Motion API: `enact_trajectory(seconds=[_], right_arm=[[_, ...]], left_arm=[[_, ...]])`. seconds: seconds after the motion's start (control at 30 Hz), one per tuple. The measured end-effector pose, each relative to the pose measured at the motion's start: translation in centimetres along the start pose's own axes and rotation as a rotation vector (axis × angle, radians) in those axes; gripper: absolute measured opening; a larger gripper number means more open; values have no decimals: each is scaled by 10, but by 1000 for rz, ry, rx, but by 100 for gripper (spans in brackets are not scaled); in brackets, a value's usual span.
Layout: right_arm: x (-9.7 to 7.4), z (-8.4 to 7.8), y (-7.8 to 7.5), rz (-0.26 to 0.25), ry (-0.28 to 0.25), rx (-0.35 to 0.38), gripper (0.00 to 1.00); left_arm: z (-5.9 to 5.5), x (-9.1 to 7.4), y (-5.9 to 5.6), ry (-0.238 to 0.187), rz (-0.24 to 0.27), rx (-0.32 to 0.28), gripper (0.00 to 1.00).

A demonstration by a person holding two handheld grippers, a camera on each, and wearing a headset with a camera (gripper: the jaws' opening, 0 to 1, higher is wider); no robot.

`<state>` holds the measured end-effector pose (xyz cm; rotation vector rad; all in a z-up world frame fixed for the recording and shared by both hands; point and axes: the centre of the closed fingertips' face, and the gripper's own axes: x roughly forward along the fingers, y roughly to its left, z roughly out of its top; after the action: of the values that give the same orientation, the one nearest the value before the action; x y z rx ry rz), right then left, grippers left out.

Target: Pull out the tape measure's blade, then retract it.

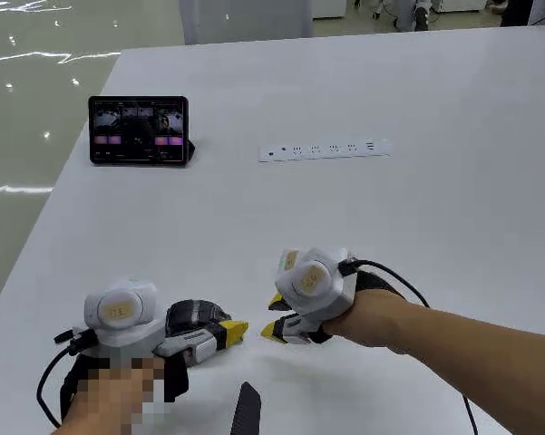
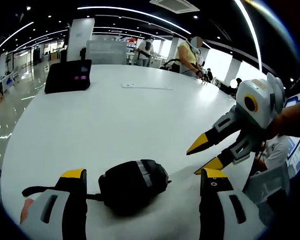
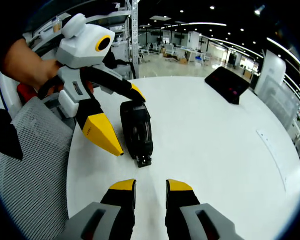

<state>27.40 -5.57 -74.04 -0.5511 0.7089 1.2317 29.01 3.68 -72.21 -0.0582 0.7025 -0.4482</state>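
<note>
tape measure between left gripper jaws

Beyond the tape measure the table is open up to the tablet and power strip, while the jaws of the left gripper flank it.

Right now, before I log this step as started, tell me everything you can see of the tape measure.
The tape measure is a compact black case, plastic or rubber by its look, with a grey band across it. It lies on the white table between the open jaws of the left gripper, with a gap showing on each side. A thin black strap trails from one end. Its blade is in; the end hook faces the right gripper.
</note>
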Motion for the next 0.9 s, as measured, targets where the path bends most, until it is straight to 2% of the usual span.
enact_trajectory(seconds=[0.17, 0.27, 0.37, 0.4, 0.43, 0.47, 0.53, 0.7, 0.77, 0.9], right_arm=[[-11, -13, 2, -13, -15, 19, 21], [-20, -19, 2, -21, -24, 24, 23], [-30, -24, 3, -26, -37, 37, 27], [-33, -25, 3, -28, -40, 41, 27], [-36, -26, 3, -32, -44, 44, 28], [-40, -28, 2, -38, -49, 52, 30], [-47, -32, 0, -48, -58, 63, 31], [-64, -47, -3, -71, -69, 105, 35], [-69, -53, -3, -79, -70, 114, 36], [-80, -66, -2, -91, -83, 138, 39]], left_arm=[[-8, -4, -7, 46, -65, 18, 99], [-12, -5, -8, 65, -102, 45, 99], [-15, -9, -15, 71, -170, 87, 99], [-15, -10, -14, 68, -176, 95, 99], [-15, -10, -12, 60, -176, 131, 99], [-18, -12, -10, 72, -176, 153, 99], [-21, -14, -8, 84, -180, 169, 99], [-18, -21, -3, 62, -208, 188, 99], [-19, -25, -8, 66, -232, 198, 99], [-20, -32, -5, 70, -240, 229, 99]])
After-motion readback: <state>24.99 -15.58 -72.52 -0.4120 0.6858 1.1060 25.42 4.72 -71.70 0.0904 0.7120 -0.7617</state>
